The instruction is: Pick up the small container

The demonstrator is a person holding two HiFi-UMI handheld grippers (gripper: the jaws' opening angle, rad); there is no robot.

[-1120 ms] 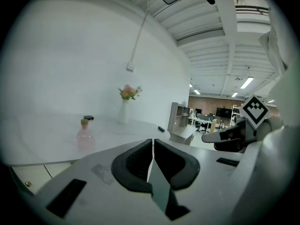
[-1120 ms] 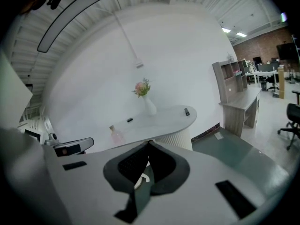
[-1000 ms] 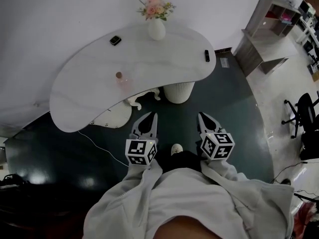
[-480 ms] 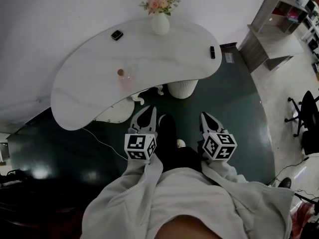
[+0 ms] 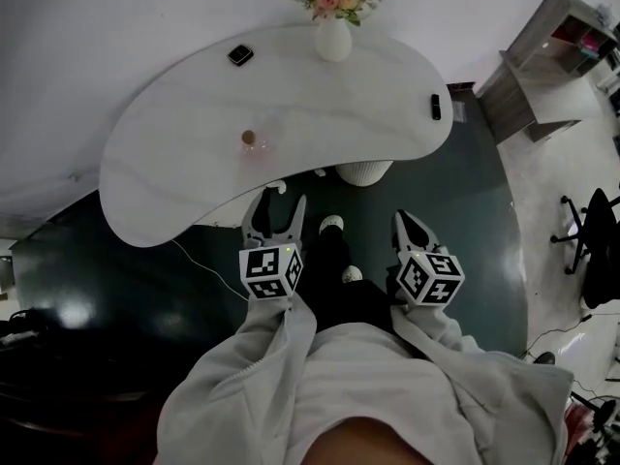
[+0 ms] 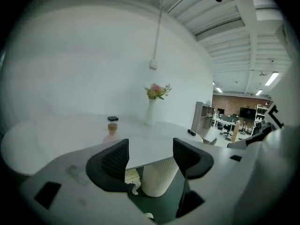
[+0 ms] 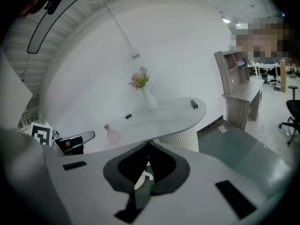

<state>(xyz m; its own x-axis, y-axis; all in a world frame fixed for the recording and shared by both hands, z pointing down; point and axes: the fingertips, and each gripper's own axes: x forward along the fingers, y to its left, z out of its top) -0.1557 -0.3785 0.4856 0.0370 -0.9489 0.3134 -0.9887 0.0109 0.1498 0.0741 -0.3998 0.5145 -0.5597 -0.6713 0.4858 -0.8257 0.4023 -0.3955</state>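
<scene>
1. The left gripper (image 5: 279, 206) has its jaws wide apart, having just been opening; nothing lies between them, and they point toward the table's near edge
2. The right gripper (image 5: 407, 219) has its jaws closed together on nothing, held over the dark floor (image 5: 465, 231)
3. The small container (image 5: 254, 143), pink with a brown cap, stands upright on the curved white table (image 5: 339, 105), ahead of the left gripper and apart from it
4. A vase of flowers (image 5: 333, 37) stands at the table's far edge, a dark object (image 5: 240, 54) to its left
</scene>
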